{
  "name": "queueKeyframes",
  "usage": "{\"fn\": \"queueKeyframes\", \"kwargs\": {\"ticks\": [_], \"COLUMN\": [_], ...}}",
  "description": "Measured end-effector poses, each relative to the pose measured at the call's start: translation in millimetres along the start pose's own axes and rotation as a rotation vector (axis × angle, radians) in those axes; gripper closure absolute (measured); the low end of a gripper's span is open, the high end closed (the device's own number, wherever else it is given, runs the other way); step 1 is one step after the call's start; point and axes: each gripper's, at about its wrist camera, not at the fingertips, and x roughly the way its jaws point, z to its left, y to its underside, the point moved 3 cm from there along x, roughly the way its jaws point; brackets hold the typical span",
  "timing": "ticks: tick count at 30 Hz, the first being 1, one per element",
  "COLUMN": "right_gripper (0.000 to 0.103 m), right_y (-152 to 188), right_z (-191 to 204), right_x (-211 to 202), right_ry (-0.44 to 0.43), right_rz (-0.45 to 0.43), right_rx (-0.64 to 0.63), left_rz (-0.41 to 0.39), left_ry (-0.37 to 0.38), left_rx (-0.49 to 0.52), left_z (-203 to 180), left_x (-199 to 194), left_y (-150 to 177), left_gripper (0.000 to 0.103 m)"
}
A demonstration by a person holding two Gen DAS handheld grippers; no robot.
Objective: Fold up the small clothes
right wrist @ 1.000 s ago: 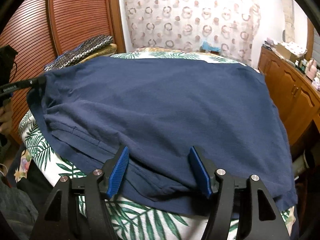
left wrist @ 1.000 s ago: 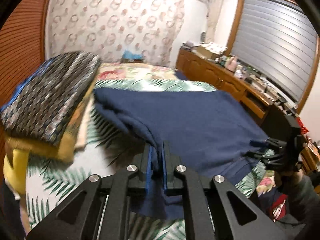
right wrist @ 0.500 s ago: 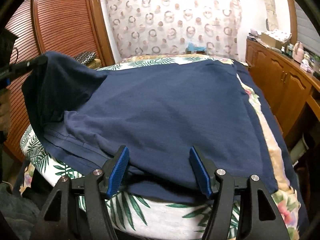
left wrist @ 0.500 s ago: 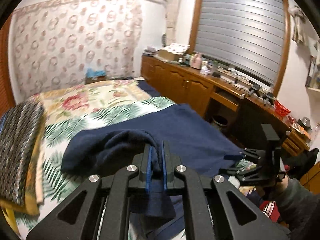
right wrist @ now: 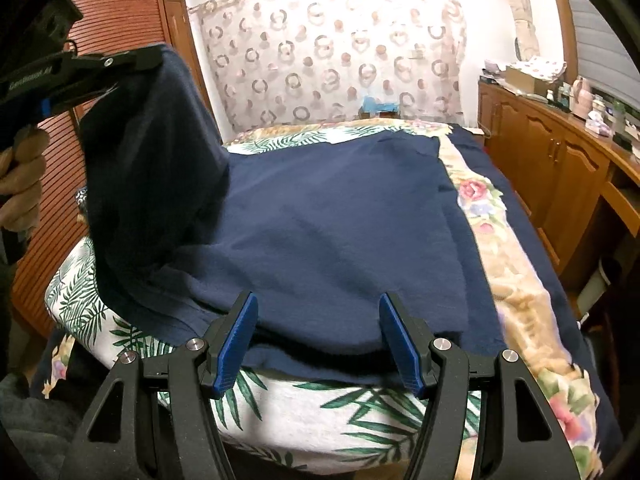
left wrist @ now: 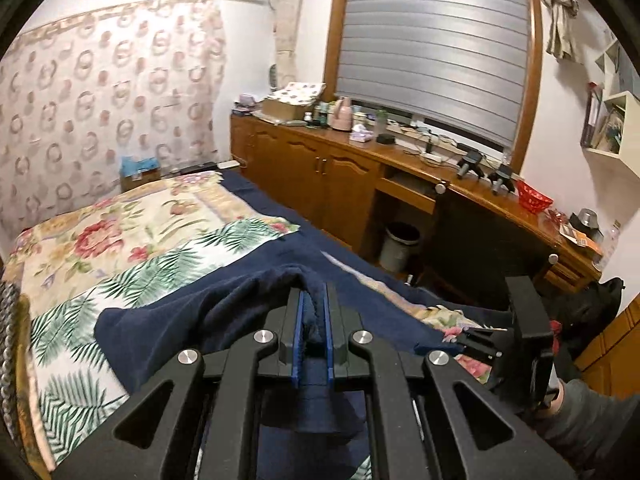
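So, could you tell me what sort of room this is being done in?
Most likely a home bedroom: a bed with floral and palm-print covers, a curtain behind it, and a wooden cabinet counter under a shuttered window.

1 navy garment [right wrist: 344, 232], 2 hand-held grippers: left [left wrist: 313, 320] & right [right wrist: 320, 344], 1 waste bin [left wrist: 398, 245].

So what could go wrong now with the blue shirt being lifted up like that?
The left gripper pinches only a small bunch of the navy shirt, so the cloth could slip out mid-fold. The right gripper is open over the near hem without pinning it, so the whole shirt might drag across the palm-leaf sheet. The lifted part hangs bunched, so the fold may land crooked.
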Motion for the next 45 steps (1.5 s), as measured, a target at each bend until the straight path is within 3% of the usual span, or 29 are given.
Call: {"fn": "queueKeyframes", "kwargs": {"ticks": [6, 13, 16, 20, 26, 28, 29, 30, 37, 45], "right_gripper": [0.038, 0.038, 0.038, 0.038, 0.038, 0.038, 0.038, 0.038, 0.038, 0.038], "right_y": [6.0, 13.8, 13.7, 7.5, 2.4, -1.1, -3.4, -5.5, -39.1, -84.6], "right_z": [-3.8, -2.7, -3.1, -2.8, -3.0, -1.2, 0.1, 0.8, 17.7, 54.6], "right_x": [-9.9, -16.7, -16.6, -15.9, -14.0, -13.0, -12.0, -11.4, 10.5, 57.1], "right_ry": [0.015, 0.035, 0.042, 0.051, 0.062, 0.057, 0.056, 0.054, 0.045, -0.01], "right_rz": [-0.02, -0.02, -0.018, -0.022, -0.029, -0.03, -0.029, -0.03, -0.024, 0.007], "right_rx": [0.028, 0.052, 0.064, 0.074, 0.073, 0.069, 0.064, 0.057, -0.042, -0.187], "left_rz": [0.021, 0.067, 0.055, 0.034, 0.052, 0.062, 0.068, 0.071, 0.11, 0.102], "left_ry": [0.027, 0.021, 0.015, -0.024, -0.079, -0.101, -0.11, -0.114, -0.176, -0.211], "left_rx": [0.048, 0.046, 0.045, 0.037, 0.02, 0.016, 0.012, 0.007, -0.06, -0.122], "left_z": [-28.6, -34.7, -33.5, -22.3, 8.3, 18.5, 24.5, 29.4, 74.1, 109.5], "left_x": [26.2, 48.1, 40.9, 25.2, 15.0, 13.8, 13.3, 13.3, 14.4, 3.5], "left_y": [-17.3, -6.9, -3.7, 4.1, 24.5, 34.0, 40.5, 45.8, 77.6, 95.4], "left_gripper": [0.094, 0.091, 0.082, 0.063, 0.06, 0.05, 0.035, 0.027, 0.026, 0.026]}}
